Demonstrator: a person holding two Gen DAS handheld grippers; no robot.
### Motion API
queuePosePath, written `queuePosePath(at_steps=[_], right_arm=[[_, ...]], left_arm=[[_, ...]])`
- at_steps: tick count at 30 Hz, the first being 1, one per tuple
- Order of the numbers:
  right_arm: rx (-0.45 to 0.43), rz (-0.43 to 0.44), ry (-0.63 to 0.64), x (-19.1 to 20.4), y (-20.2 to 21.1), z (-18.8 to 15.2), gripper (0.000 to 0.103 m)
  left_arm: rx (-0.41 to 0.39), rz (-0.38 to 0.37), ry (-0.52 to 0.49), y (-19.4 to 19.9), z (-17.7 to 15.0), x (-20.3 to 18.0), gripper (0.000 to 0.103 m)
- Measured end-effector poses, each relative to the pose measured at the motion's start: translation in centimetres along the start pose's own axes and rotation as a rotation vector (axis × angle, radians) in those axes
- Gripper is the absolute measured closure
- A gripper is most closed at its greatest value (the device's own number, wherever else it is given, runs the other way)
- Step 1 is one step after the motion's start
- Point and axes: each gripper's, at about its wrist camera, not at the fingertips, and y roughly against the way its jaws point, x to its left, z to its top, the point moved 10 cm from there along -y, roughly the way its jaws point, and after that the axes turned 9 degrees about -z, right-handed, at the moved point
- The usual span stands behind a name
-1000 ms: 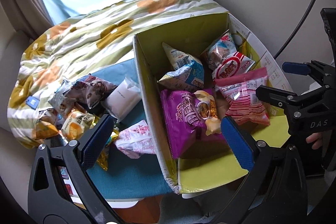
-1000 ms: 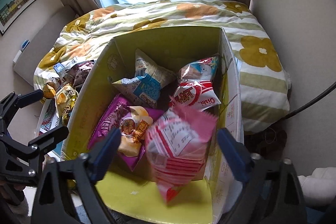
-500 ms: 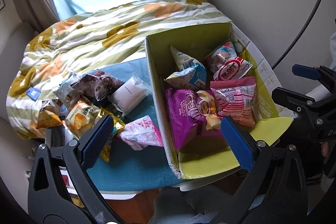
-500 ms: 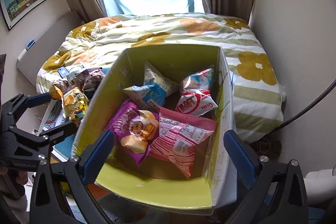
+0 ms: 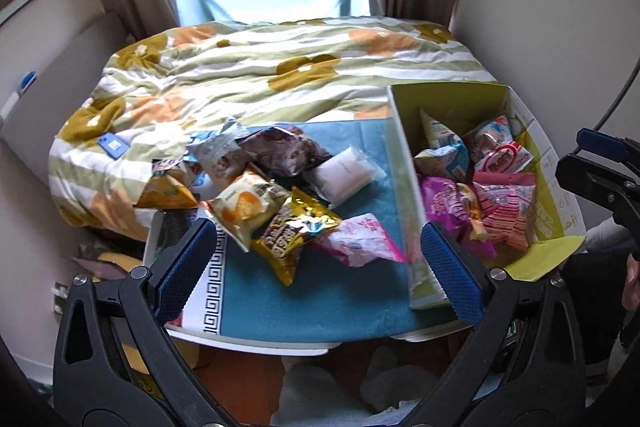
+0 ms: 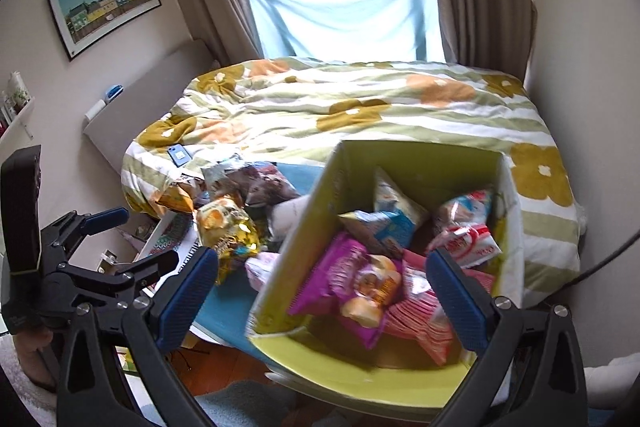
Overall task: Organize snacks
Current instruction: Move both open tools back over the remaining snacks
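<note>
Both grippers hang above the foot of the bed, each spread wide with nothing between its blue pads. The left gripper (image 5: 318, 267) sits over a blue mat (image 5: 320, 299) on a low white table (image 5: 248, 341), and its right pad overlaps the near wall of the box (image 5: 404, 187) in that view. The right gripper (image 6: 322, 295) hovers over the box (image 6: 304, 227) itself, an open carton with a yellow-green lining.

Inside the box lie a purple bag (image 5: 444, 199), a pink striped pack (image 5: 508, 211) just beside it, a red-and-white pack (image 5: 504, 157) behind that, and a blue-and-white pouch (image 5: 444, 155) near the back wall.

On the mat, left of the box, loose snacks are heaped together: a gold bag (image 5: 292, 231), a pink pack (image 5: 356, 239) touching it and lying close to the box wall, an orange-print bag (image 5: 244, 203), a white packet (image 5: 344, 175), and a dark crumpled bag (image 5: 288, 151) behind. More wrappers spill toward the flowered quilt (image 5: 280, 67), where a small blue card (image 5: 114, 145) rests.

The right wrist view is slightly blurred around the box rim. At its left edge the left gripper (image 6: 120, 239) shows from the side, jaws apart.
</note>
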Motion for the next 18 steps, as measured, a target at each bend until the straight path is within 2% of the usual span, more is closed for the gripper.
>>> queuePosePath(at_steps=[4,8,12,18], right_arm=[[-0.023,-0.007,0.015,3.6,-0.6,0.7,0.000],[-0.018,-0.016,0.001,6.4,-2.1,0.9,0.000],[0.005,0.004,-0.079,9.1,-4.2,0.9,0.000],[0.069,-0.052,-0.143,13.1,-8.2,-0.3,0.000]], left_arm=[[-0.008,0.023,0.022,0.2,-0.1,4.8,0.002],[0.008,0.013,0.015,-0.2,-0.4,9.1,0.002],[0.031,-0.003,-0.046,-1.2,-0.3,12.7,0.002],[0.067,-0.083,-0.158,-3.9,0.4,15.3,0.002]])
